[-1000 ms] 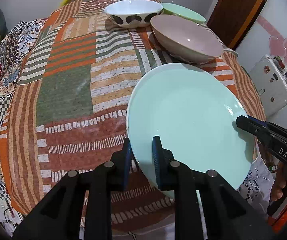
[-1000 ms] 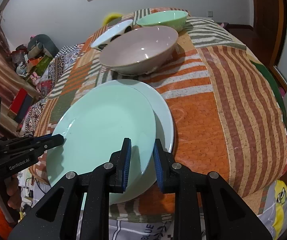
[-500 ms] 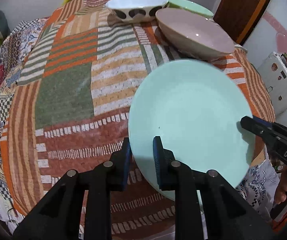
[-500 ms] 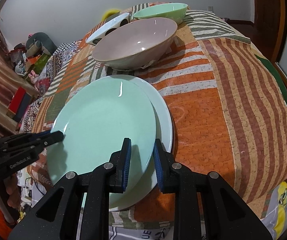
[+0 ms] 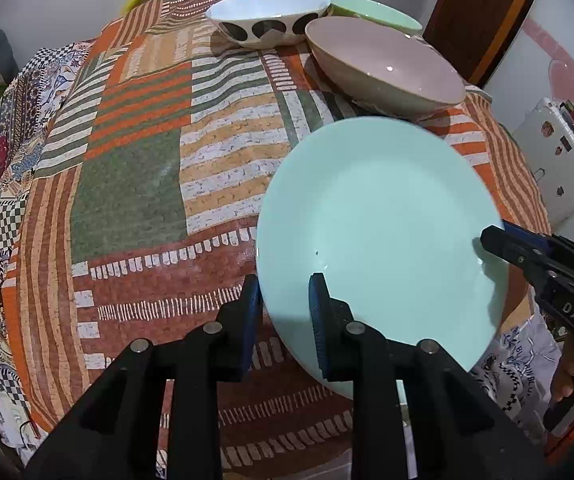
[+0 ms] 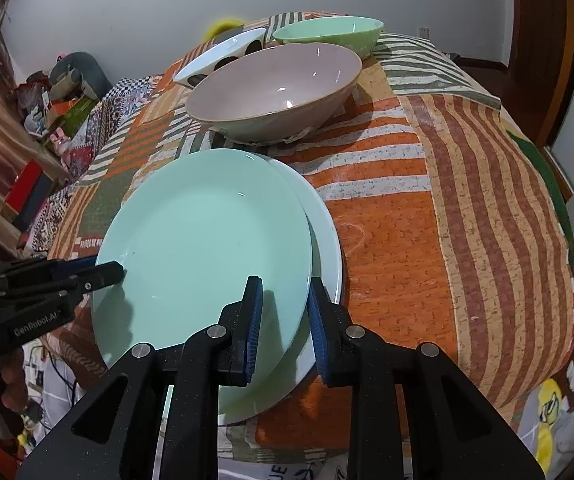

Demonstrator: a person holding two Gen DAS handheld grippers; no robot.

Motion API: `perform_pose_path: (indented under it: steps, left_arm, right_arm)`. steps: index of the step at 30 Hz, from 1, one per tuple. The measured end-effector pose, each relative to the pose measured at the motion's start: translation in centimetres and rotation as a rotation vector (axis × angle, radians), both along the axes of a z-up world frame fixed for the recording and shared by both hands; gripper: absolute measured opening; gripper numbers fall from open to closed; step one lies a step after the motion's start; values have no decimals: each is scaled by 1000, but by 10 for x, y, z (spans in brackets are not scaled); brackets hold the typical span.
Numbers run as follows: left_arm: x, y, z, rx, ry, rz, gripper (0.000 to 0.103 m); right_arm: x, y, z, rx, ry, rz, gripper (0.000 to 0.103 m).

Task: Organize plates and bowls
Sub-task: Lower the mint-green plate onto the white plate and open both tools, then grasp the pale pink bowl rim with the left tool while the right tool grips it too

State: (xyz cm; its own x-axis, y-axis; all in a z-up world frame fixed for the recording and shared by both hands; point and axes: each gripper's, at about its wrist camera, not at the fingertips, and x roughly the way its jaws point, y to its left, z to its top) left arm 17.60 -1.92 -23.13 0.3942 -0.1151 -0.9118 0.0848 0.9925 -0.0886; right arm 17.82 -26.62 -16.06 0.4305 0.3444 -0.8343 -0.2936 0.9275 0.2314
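A mint green plate (image 5: pixel 379 232) (image 6: pixel 203 248) is held level just above a paler plate (image 6: pixel 327 236) that lies on the patterned tablecloth. My left gripper (image 5: pixel 285 312) is shut on the green plate's near-left rim, and also shows at left in the right wrist view (image 6: pixel 111 274). My right gripper (image 6: pixel 285 312) is shut on the green plate's opposite rim, and shows at right in the left wrist view (image 5: pixel 487 240). Behind stand a pink-beige bowl (image 5: pixel 387 68) (image 6: pixel 275 88), a white bowl with dark spots (image 5: pixel 267 16) (image 6: pixel 223 54) and a green bowl (image 5: pixel 371 6) (image 6: pixel 329 34).
The table edge (image 6: pixel 547 340) drops off at the right and front. A white appliance (image 5: pixel 559 160) stands beside the table. Cluttered shelves (image 6: pixel 39 120) are at the left. A brown door (image 5: pixel 483 16) is behind.
The green plate, held by both grippers, has moved forward over the paler plate and sunk closer to it. The bowls have not moved.
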Motion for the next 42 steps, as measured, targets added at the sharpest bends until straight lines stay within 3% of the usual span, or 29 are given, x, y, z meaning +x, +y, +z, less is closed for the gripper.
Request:
perform_pose_path:
  steps: [6, 8, 11, 15, 18, 28, 42]
  left_arm:
    - [-3, 4, 29, -25, -67, -13, 33]
    - [-3, 4, 42, -27, -108, -10, 43]
    - [0, 5, 63, -33, -174, -3, 49]
    - [14, 8, 83, -52, -235, 21, 60]
    - [31, 9, 88, -76, -244, 36, 63]
    - [91, 3, 79, -112, -234, 49, 64]
    - [160, -13, 37, -106, -194, 19, 63]
  right_arm:
    - [3, -13, 19, 6, -60, -29, 28]
    - [5, -20, 28, 21, -85, -45, 31]
    - [9, -24, 40, 37, -115, -57, 33]
    - [16, -28, 58, 70, -168, -82, 48]
    - [23, -27, 66, 78, -198, -90, 48]
    - [69, -21, 70, 89, -228, -107, 50]
    - [122, -15, 34, 81, -155, -123, 50]
